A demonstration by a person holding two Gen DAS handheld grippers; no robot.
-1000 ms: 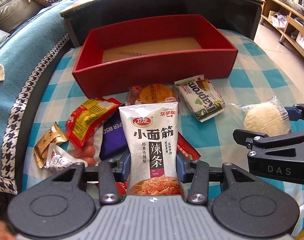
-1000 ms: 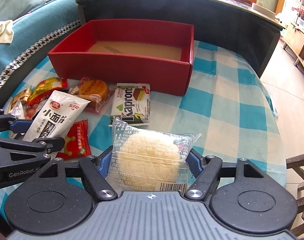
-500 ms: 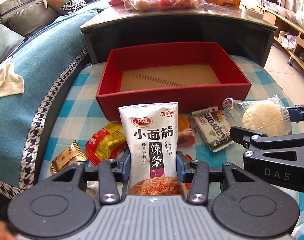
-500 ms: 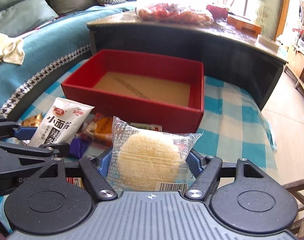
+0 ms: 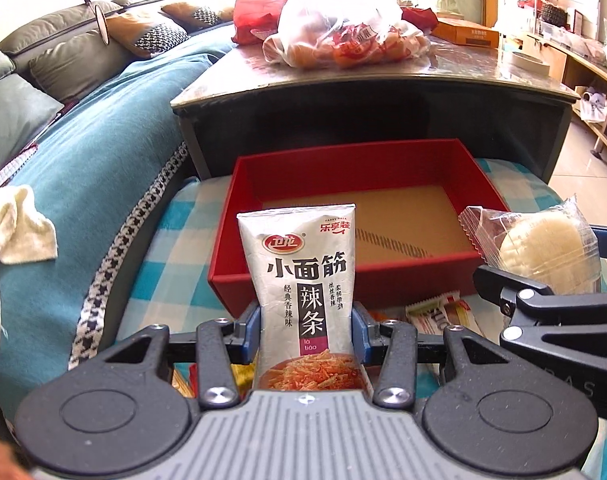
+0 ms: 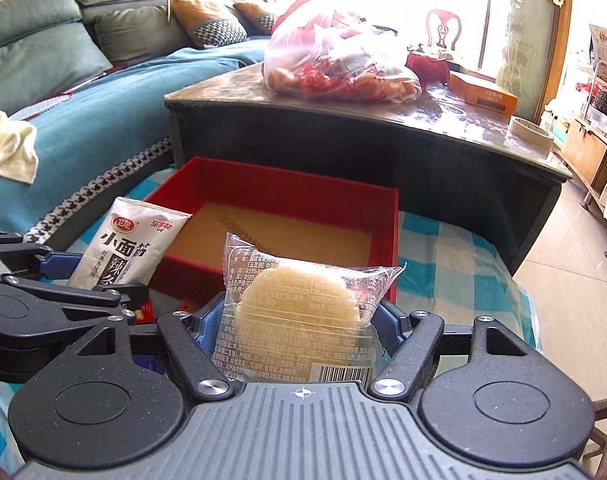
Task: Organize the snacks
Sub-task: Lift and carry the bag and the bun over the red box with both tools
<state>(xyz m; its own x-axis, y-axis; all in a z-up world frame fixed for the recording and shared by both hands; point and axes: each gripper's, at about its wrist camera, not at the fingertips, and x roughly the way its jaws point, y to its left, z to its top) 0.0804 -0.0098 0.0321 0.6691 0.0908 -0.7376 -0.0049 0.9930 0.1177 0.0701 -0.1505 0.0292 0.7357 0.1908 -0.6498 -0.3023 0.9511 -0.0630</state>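
Observation:
My left gripper (image 5: 305, 330) is shut on a white latiao snack pouch (image 5: 305, 280) and holds it upright in front of the red box (image 5: 291, 280). My right gripper (image 6: 299, 330) is shut on a round pastry in a clear wrapper (image 6: 299, 304), held just before the red box's (image 6: 275, 188) near wall. The box has a bare brown floor. The pouch also shows in the right wrist view (image 6: 131, 252), and the pastry in the left wrist view (image 5: 539, 250). Both items hang above the checked cloth.
A wafer packet (image 5: 439, 314) and other snacks lie on the blue checked cloth (image 6: 443, 256) below the grippers. A dark table (image 5: 383, 80) with a bag of snacks (image 5: 343, 40) rises right behind the box. A teal sofa (image 5: 95, 152) is at left.
Both grippers have risen and tilted up with their snacks, moving closer to the red box. The loose snacks on the cloth have dropped mostly out of view.

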